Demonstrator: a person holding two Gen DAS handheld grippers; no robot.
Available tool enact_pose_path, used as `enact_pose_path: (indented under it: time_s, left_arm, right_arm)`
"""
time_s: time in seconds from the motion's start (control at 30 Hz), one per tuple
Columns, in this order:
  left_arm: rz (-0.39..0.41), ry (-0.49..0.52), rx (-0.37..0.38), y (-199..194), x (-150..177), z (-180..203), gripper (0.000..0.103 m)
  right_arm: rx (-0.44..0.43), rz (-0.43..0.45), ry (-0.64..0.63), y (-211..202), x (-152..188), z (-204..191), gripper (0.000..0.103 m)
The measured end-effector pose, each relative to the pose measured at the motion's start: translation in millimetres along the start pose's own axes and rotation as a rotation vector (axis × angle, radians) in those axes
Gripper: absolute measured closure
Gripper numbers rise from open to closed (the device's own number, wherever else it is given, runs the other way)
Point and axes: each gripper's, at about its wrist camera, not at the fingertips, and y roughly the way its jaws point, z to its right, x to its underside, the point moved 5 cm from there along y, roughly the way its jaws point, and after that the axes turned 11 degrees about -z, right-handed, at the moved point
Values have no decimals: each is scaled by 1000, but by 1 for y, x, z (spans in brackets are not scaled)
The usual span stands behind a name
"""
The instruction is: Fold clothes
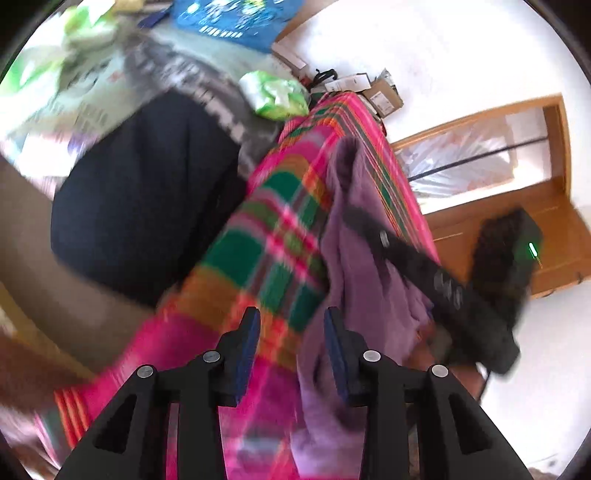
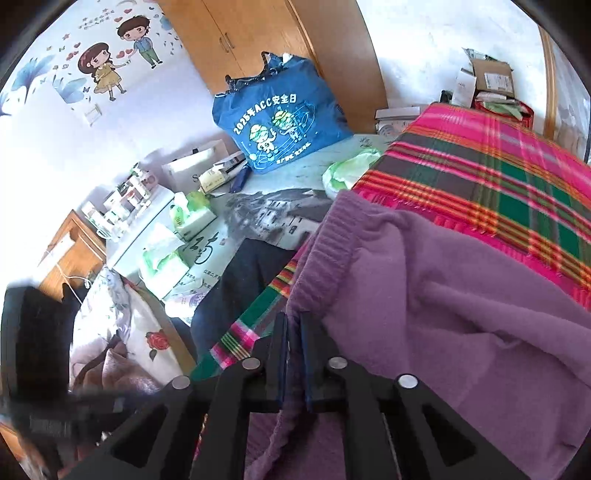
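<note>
A purple fleece garment (image 2: 443,314) lies bunched on a pink, green and orange plaid blanket (image 2: 498,177). My right gripper (image 2: 293,332) is shut on the garment's ribbed edge, and the cloth runs between its pads. In the left wrist view the same purple garment (image 1: 354,258) hangs along the plaid blanket (image 1: 266,251), with the right gripper (image 1: 354,218) reaching into it from the right. My left gripper (image 1: 291,332) is open just above the blanket, at the garment's left edge, with nothing between its fingers. This view is motion-blurred.
A dark navy garment (image 2: 240,288) lies left of the blanket on a printed bedsheet. Behind it are a blue bag (image 2: 280,122), tissue packs (image 2: 192,218) and boxes. A wooden wardrobe (image 2: 258,33) stands at the back and cardboard boxes (image 2: 491,77) at the far right.
</note>
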Motion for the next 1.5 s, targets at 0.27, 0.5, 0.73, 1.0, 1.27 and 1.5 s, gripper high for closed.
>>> enact_pose_path:
  time_s: [0.27, 0.5, 0.73, 1.0, 1.27, 1.5]
  left_arm:
    - [55, -99, 75, -17, 40, -9, 52]
    - [62, -128, 106, -21, 64, -13, 52]
    - [138, -71, 52, -26, 86, -9, 52]
    - [104, -97, 27, -12, 91, -9, 52]
    - [110, -161, 52, -10, 93, -10, 52]
    - [126, -208, 30, -12, 97, -10, 52]
  right_arm:
    - [-141, -55, -29, -1, -7, -13, 85]
    - [96, 97, -180, -57, -43, 22, 69]
    - [276, 37, -383, -33, -58, 37, 68]
    - [224, -47, -486, 2, -75, 29, 68]
    - [222, -164, -527, 35, -87, 32, 56]
    - [97, -183, -408, 36, -90, 47, 57]
